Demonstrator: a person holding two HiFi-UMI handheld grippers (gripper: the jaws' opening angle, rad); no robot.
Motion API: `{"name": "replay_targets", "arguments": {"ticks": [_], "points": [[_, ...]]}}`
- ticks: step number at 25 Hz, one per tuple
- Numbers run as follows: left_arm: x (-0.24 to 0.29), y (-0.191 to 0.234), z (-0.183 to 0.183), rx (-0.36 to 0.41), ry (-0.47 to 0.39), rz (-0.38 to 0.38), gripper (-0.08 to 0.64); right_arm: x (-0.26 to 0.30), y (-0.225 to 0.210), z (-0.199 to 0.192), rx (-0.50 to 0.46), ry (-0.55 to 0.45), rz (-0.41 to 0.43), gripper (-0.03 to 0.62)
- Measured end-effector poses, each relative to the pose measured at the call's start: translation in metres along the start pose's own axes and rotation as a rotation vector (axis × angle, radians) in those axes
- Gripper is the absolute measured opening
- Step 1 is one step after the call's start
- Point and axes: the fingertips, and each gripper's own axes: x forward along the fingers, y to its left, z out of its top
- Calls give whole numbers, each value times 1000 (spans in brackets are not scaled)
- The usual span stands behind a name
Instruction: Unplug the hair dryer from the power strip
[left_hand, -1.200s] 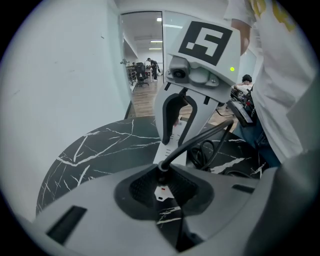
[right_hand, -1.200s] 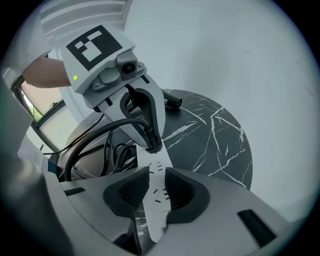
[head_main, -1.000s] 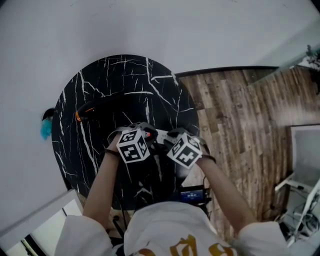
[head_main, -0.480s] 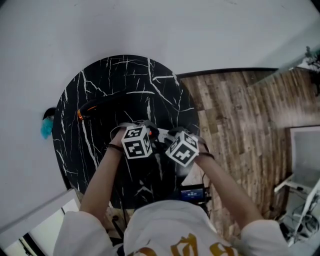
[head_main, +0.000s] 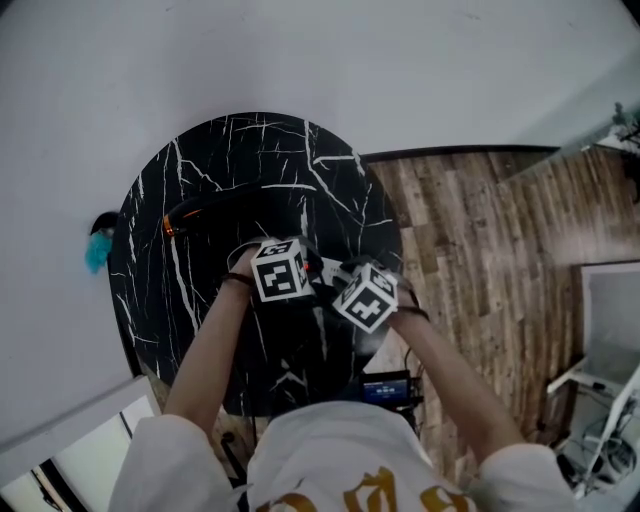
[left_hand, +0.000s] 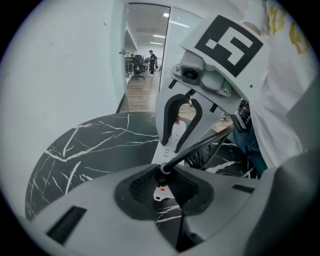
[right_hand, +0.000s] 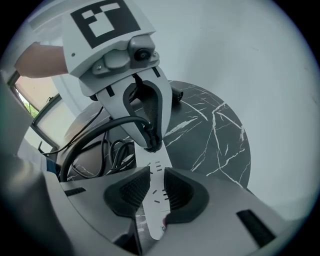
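A white power strip (right_hand: 156, 192) lies on the round black marble table (head_main: 250, 150). My right gripper (right_hand: 154, 187) straddles it, both pads pressed against its long sides. My left gripper (left_hand: 162, 181) is shut on the black plug (left_hand: 162, 169) seated in the strip (left_hand: 170, 145); its cord (left_hand: 200, 146) runs off to the right. In the right gripper view the plug (right_hand: 150, 139) sits between the left gripper's white fingers. The black hair dryer (head_main: 215, 208), with an orange ring, lies at the table's back left. In the head view both marker cubes hide the jaws.
Loops of black cord (right_hand: 112, 150) lie by the strip near the table's near edge. A white wall stands behind and left of the table, and wood floor (head_main: 480, 240) lies to the right. A teal object (head_main: 95, 250) sits by the table's left rim.
Both grippers stay at the strip. The left gripper's cube has tipped slightly up and away; grips look unchanged.
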Motion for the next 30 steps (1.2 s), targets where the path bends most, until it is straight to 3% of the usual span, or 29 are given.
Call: {"name": "replay_targets", "arguments": {"ticks": [5,9,11,16,20,23,24,26,27,30], "points": [[1,-5,-2,32,5,92,54,0,-3,5,40,16,1,59],[-1,-4,-3,-43,1,-24,57,-1,-3,4,6,-6,-27,57],[-2,-5,-1,-40,1,-37,57,0,-5,3,5,-6,-22,57],[-1,-9,-3,58,74,89,51,0,-3,4,23,-22,-24,57],[-1,-8,-3,-23,62,-4,52,-2,-7,3,7,-25,-57,57],[-4,-8,1,-28,50,-30,55,-2,3,-2,-47,7,23,57],[-4,-7,2,-13,56,-23,54,-5,7,-5,-87,36,65,70],[-3,-7,1,19,82,-11,54,-9,14,-12,-189,90,117,207],[-1,-8,-1,22,94,-14,54,-8,15,-14,-240,106,118,246],[-2,-9,-3,17,94,-23,54,6,7,-24,-311,150,55,270]]}}
